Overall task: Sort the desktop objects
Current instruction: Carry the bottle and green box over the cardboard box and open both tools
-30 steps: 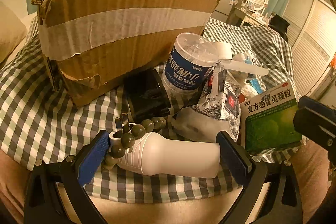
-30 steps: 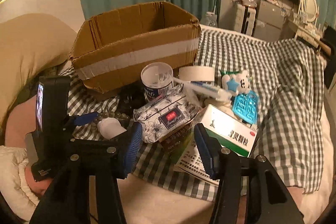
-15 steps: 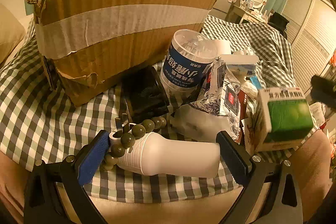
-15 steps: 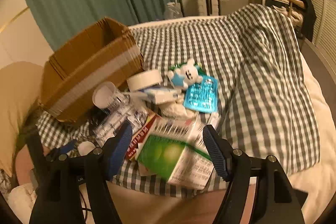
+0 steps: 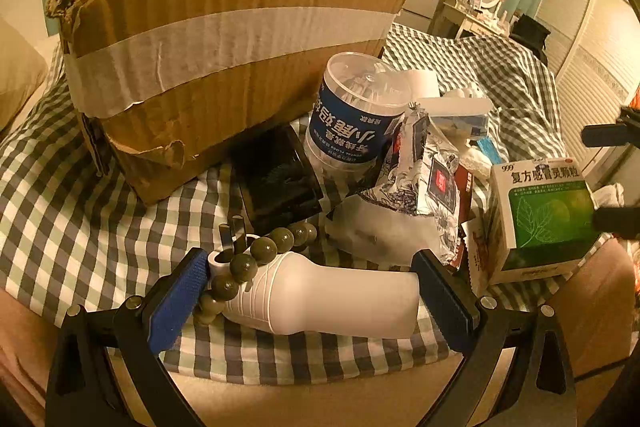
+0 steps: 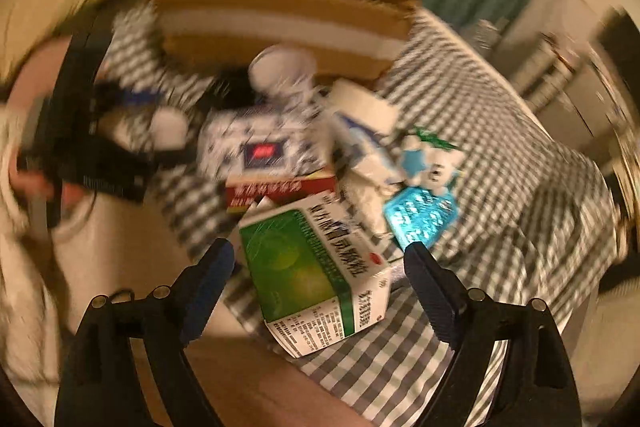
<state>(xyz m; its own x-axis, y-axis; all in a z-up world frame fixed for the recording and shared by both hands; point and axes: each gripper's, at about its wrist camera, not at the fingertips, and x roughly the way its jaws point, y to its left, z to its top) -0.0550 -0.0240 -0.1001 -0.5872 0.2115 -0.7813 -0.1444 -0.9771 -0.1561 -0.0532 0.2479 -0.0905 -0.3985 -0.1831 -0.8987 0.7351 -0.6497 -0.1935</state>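
Observation:
My left gripper (image 5: 310, 287) is open, its jaws on either side of a white plastic bottle (image 5: 320, 293) that lies on its side on the checked cloth, with a string of dark beads (image 5: 256, 259) draped over its neck. My right gripper (image 6: 318, 271) is open, with a green and white medicine box (image 6: 316, 279) between its jaws; the box also shows in the left wrist view (image 5: 540, 215). The right wrist view is blurred by motion. A taped cardboard box (image 5: 224, 55) stands behind the pile of objects.
A blue-labelled clear tub (image 5: 352, 119), a black case (image 5: 276, 179), a patterned tissue pack (image 5: 424, 183), a red box (image 6: 280, 187), a blue blister pack (image 6: 420, 215) and a small toy (image 6: 428, 155) lie crowded on the checked cloth (image 5: 60, 211). The cloth's front edge is close.
My right gripper swung round and now has the green medicine box between its jaws; the box was tipped up from lying flat. My left gripper stayed around the white bottle.

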